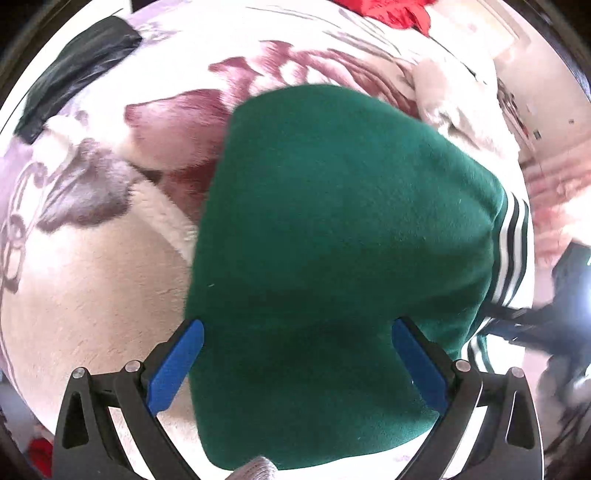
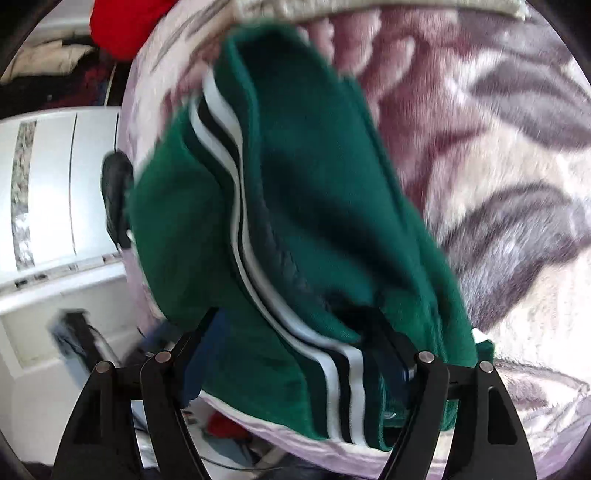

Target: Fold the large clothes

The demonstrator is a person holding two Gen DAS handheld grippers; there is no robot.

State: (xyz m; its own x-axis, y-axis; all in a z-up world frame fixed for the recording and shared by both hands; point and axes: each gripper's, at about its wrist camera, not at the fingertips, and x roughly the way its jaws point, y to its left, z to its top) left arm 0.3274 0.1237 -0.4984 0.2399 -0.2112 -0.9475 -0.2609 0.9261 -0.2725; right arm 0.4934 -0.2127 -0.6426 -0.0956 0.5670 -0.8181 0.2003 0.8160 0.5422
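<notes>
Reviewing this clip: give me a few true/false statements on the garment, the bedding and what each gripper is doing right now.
1. The garment is green with white and dark stripes. True.
2. It lies on a bare wooden table. False: it is over a plush floral blanket.
3. The left gripper has its blue pads spread wide, with green fabric between them. True.
4. A red item shows at the top of the left wrist view. True.
5. The right gripper is nowhere near the garment. False: the striped edge runs between its fingers.
</notes>
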